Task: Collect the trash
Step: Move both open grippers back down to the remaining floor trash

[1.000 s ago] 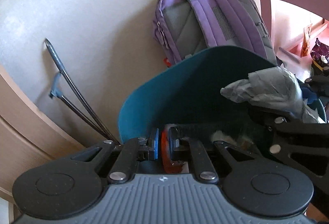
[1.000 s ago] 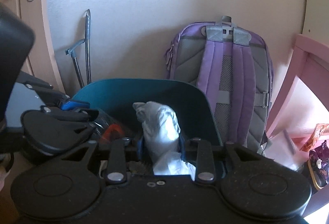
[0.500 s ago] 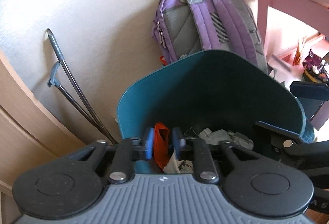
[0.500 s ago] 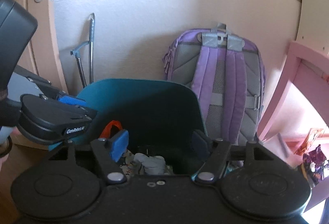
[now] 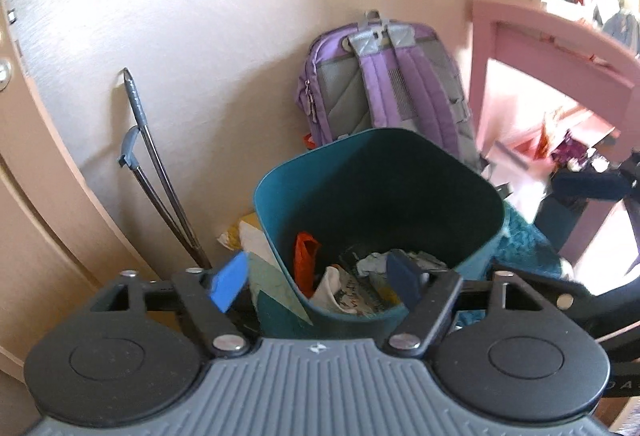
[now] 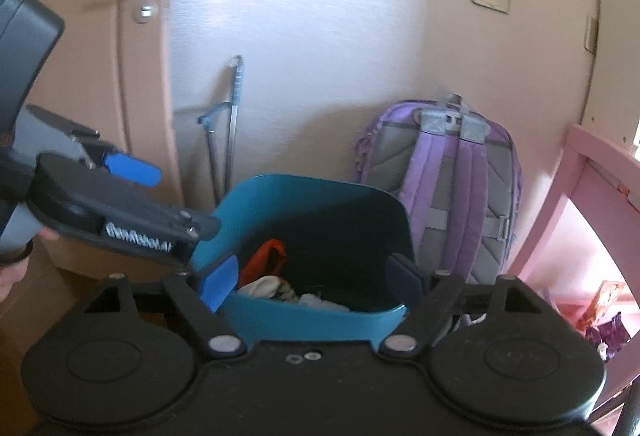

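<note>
Corner of a room: pale wall, purple backpack leaning against it, pink furniture frame to the right, teal bin on the floor in front. Change since a second ago: left gripper then pinched an orange scrap, right gripper a grey wad; both jaws now stand wide and empty, backed off above the bin's near rim. Both pieces lie inside on the bin's floor, orange scrap toward the left wall. Judgement: this deposit is complete; loose paper outside the bin's left wall is a likely next pick.
</note>
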Motion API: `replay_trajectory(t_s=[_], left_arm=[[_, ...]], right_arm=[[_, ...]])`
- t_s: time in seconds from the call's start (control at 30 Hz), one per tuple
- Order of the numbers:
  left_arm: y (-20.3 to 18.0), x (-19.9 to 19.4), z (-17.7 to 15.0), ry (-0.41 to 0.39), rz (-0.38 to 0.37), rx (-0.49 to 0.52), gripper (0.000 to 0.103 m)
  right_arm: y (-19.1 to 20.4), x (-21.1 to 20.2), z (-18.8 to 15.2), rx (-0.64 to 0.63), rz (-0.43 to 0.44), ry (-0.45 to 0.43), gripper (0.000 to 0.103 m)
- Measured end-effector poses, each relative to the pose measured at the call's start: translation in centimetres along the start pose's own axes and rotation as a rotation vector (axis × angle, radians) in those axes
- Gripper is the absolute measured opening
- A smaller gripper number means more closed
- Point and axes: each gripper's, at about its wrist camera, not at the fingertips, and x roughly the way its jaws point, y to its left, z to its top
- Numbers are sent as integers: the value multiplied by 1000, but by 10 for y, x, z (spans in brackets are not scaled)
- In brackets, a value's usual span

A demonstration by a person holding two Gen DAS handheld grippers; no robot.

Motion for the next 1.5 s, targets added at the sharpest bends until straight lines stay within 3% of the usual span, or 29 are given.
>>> replay_trajectory(t_s=[0.37,0.6,0.7,0.73,0.77,0.87,1.0,1.3,1.5], left_arm=[[32,-48,-71,-54,-107,-41,78],[50,-34,-147,-43,-164,-59,81],[60,-15,-184,-26,-185,-79,91],[63,-9,-195,-14,-204,-95,100],[67,-1,-207,2,-230,-112,103],[72,25,-241,38,-238,-112,103],[62,67,-289,104,-234,-16,103],[25,166,-409,360,-363,63,103],[-12,220,-489,507,-442,194,103]], right_arm=[[33,-18,-50,-33,142,71,88],[56,12,-113,-58,212,186,89],[64,27,-142,-50,235,232,89],[66,34,-151,-42,239,247,89],[69,41,-159,-36,241,263,89],[75,60,-192,-13,242,316,90],[86,98,-237,-19,220,414,90],[102,175,-331,5,231,621,89],[121,228,-383,-29,257,737,89]])
